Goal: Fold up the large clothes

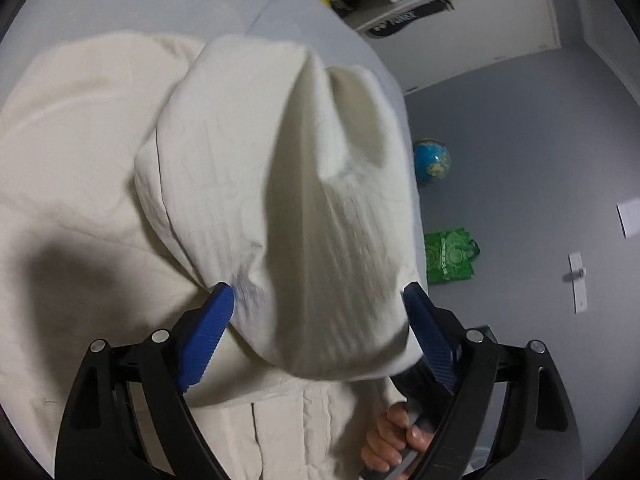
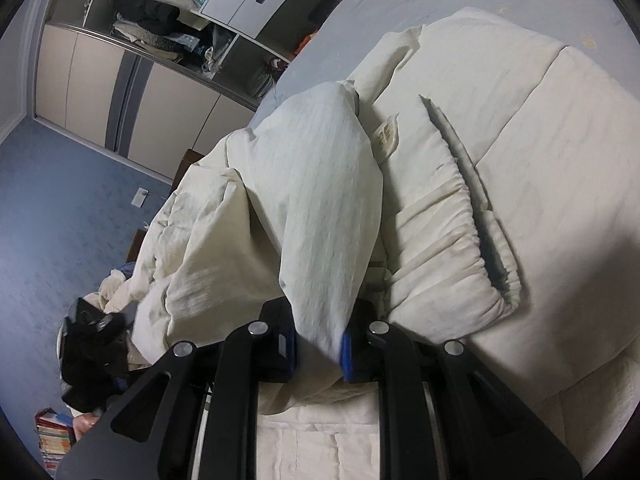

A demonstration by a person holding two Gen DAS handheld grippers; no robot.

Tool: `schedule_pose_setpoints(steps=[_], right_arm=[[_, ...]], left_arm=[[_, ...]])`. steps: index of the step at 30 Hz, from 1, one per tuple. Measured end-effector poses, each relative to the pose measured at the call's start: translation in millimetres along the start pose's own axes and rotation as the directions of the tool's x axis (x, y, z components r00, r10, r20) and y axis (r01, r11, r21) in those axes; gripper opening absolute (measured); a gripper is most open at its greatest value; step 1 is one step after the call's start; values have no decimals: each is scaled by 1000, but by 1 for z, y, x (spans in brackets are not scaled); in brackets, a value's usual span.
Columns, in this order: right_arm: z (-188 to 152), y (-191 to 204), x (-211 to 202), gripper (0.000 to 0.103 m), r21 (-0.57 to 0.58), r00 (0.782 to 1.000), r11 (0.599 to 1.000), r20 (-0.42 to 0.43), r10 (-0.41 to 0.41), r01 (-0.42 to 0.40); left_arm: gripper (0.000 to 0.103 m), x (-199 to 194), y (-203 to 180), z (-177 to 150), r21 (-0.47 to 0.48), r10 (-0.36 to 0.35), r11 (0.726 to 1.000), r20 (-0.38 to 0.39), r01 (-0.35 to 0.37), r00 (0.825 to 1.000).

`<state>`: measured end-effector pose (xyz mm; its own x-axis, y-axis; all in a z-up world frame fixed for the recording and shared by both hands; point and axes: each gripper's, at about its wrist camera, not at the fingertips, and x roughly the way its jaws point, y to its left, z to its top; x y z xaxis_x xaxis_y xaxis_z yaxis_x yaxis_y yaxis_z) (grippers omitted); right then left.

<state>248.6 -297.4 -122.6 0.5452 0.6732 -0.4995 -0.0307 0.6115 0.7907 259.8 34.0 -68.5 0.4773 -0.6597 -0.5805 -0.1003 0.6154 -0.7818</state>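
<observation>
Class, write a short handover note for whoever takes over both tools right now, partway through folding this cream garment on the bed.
Left tool: open, a fold of the cream garment lies loose between its fingers.
Right tool: shut on a bunched fold of the same garment.
The garment lies on the bed; the part by its elastic waistband is laid flat, the near part is heaped.
Done: one fold begun.
Left: lay the fold down, smooth it, finish folding.
</observation>
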Motion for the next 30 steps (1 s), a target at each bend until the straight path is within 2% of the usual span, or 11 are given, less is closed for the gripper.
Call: schedule_pose_setpoints(steps=[3,5,9,11,13,15,16,19,23,26,30], right_arm=[[3,4,2,13,-4,1000,1000,-2,7,-7],[7,9,4,13,-8,1000,1000,-5,18,-18],[18,27,7,13,-40,999,998,0,49,-49],[31,42,8,13,-52,997,995,14,82,-81],[41,53,8,13,-56,991,990,31,129,-127],[52,63,11,13,-57,983,983,51,175,-172],[58,66,16,13,-53,980,981,55,190,-187],[62,56,34,13,-36,985,985,38,168,-167],[51,23,46,13,-25,997,997,-2,71,-71],[44,6,35,13,-24,998,998,-8,61,-61],[35,0,20,13,-25,999,999,-31,40,-41]], left_arm=[[52,9,1,2,12,-22,1000,1,22,1000],[28,11,1,4,7,-73,997,8,73,997],[17,-2,-5,10,50,-195,980,106,190,975],[16,-16,-17,9,114,-284,957,183,267,941],[16,-37,-37,6,235,-363,922,247,308,898],[16,-48,-52,-1,329,-393,895,267,300,880],[16,-47,-55,-4,346,-387,893,265,287,883],[16,-30,-51,-13,358,-303,911,243,205,922],[16,-3,-28,-18,325,-124,944,172,63,977],[18,12,-3,-27,274,0,961,117,-33,993],[20,17,11,-42,216,29,975,82,-46,996]])
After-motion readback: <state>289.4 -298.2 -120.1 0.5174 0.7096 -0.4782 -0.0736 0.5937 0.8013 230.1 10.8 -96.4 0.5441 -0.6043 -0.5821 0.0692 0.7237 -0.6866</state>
